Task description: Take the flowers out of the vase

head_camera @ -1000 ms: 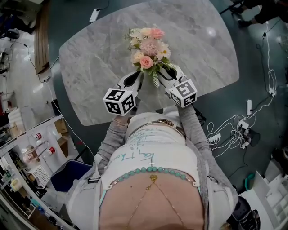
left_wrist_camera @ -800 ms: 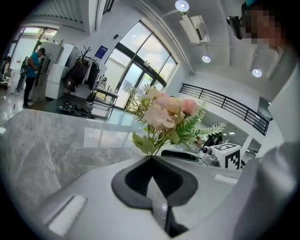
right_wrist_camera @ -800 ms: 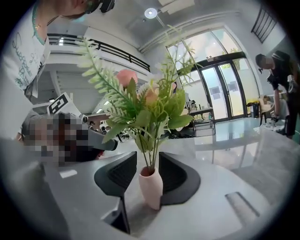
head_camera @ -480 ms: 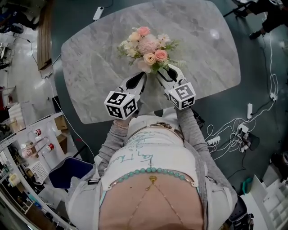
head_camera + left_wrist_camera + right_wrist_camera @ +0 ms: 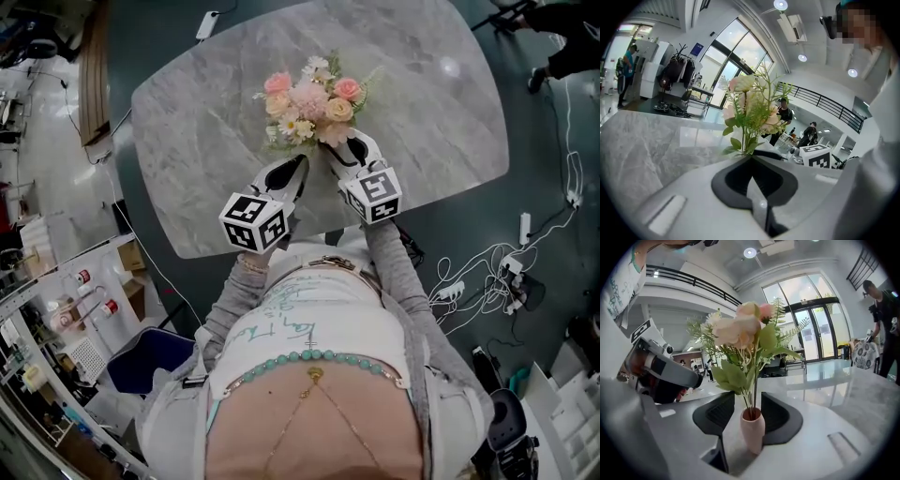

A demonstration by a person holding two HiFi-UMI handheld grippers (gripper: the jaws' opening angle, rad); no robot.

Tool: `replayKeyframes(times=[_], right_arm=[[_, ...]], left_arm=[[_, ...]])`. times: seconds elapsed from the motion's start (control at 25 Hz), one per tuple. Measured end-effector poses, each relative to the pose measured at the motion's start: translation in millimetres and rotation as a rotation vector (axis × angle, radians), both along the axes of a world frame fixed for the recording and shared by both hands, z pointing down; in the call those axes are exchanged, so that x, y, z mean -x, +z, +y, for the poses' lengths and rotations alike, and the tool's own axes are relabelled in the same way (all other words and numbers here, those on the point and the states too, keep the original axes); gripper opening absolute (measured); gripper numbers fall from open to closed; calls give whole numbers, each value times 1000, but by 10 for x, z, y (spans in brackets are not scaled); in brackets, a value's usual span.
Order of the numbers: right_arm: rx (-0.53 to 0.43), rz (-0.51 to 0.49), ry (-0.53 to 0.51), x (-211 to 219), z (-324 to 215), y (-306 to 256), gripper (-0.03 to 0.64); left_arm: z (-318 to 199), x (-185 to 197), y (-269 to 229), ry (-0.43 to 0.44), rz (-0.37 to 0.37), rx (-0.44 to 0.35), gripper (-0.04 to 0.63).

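A bouquet of pink and cream flowers (image 5: 310, 99) with green leaves stands in a small pink vase (image 5: 752, 430). My right gripper (image 5: 341, 151) is shut on that vase, one pad on each side, above the near part of the grey marble table (image 5: 187, 141). In the head view the blooms hide the vase. My left gripper (image 5: 298, 169) is shut just left of it, its tips close under the leaves. The stems (image 5: 749, 140) rise right behind those tips in the left gripper view. I cannot tell whether the tips touch them.
White cables and power strips (image 5: 487, 272) lie on the dark floor at the right. Shelves with small items (image 5: 56, 309) and a blue bin (image 5: 155, 361) stand at the left. People (image 5: 783, 112) stand far off in the hall.
The bouquet has swung round in the right gripper and now sits a little farther from me. Both grippers have shifted slightly forward, the left one staying shut beside it.
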State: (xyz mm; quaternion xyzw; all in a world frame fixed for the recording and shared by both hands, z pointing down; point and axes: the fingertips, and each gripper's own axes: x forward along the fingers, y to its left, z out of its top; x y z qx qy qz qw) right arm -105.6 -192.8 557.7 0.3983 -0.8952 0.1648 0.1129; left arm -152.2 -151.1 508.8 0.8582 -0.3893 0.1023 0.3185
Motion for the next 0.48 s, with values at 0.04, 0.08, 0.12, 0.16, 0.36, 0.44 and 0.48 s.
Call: replayKeyframes(times=[0.04,0.08,0.12,0.16,0.36,0.44,0.48], right_arm=[[-2,7,1,19,-31,5,199],[-5,14,1,34,-64,10,199],[-8,22,-1,43,-95,12,198],[-14,30,-2,48,-125,11,196],[-28,29,23,39,-215,-21,124],[-29,27,22,67,-219,-31,112],[-30,28,17,85,-217,-34,107]], left_arm=[[6,28,7,-3,1,2,0],[10,49,17,-5,1,4,1],[14,65,27,-6,1,6,0],[18,75,35,-7,2,8,0],[49,108,47,-7,12,19,1],[57,130,50,-3,13,23,0],[56,138,49,-3,15,23,2]])
